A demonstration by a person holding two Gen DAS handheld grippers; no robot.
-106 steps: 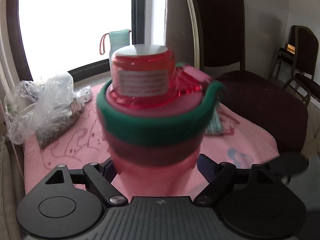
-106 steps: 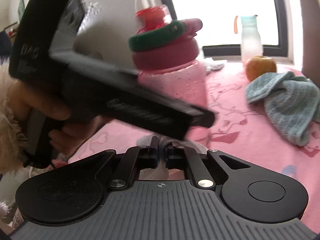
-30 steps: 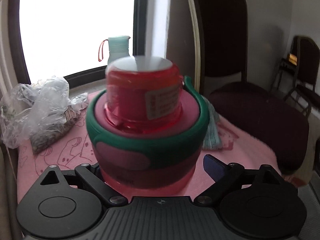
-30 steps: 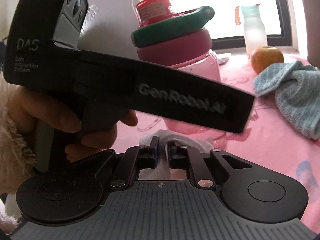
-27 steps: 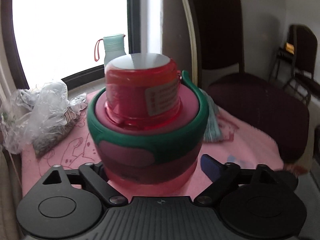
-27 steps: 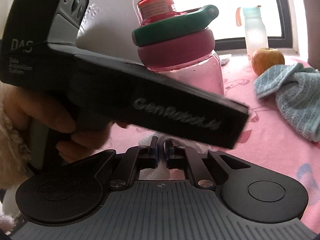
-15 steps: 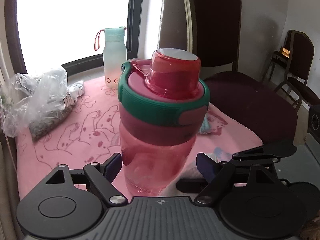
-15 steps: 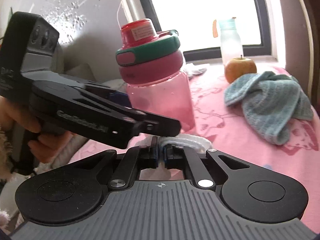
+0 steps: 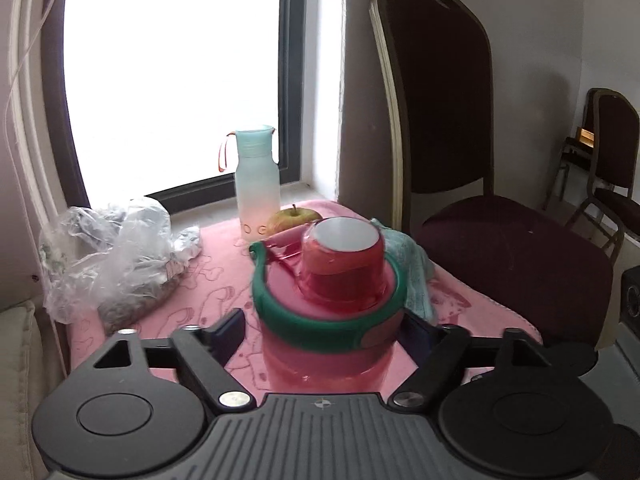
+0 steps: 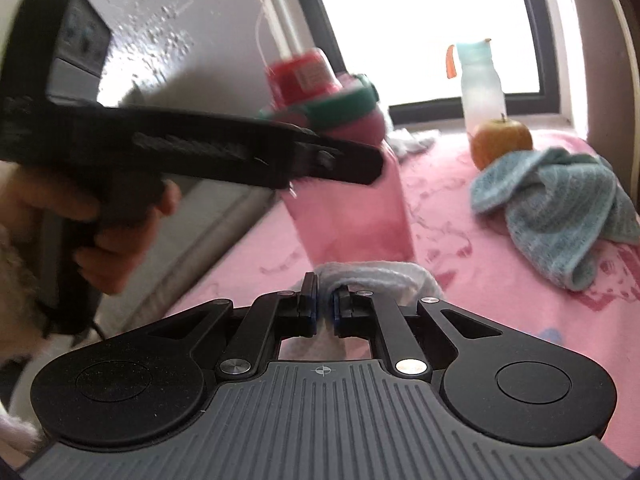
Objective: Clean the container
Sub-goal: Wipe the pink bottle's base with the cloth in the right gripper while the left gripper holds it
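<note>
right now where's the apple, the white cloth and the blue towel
apple (image 10: 502, 142), right wrist view, middle of its skin
white cloth (image 10: 376, 276), right wrist view, fold ahead of the fingers
blue towel (image 10: 556, 208), right wrist view, middle of the heap

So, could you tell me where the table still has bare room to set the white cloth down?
Bare pink cover lies between the pink bottle and the blue towel, and in front of the towel. In the left view, a strip between the plastic bag and the bottle is free. The back by the apple and pale bottle is crowded.
</note>
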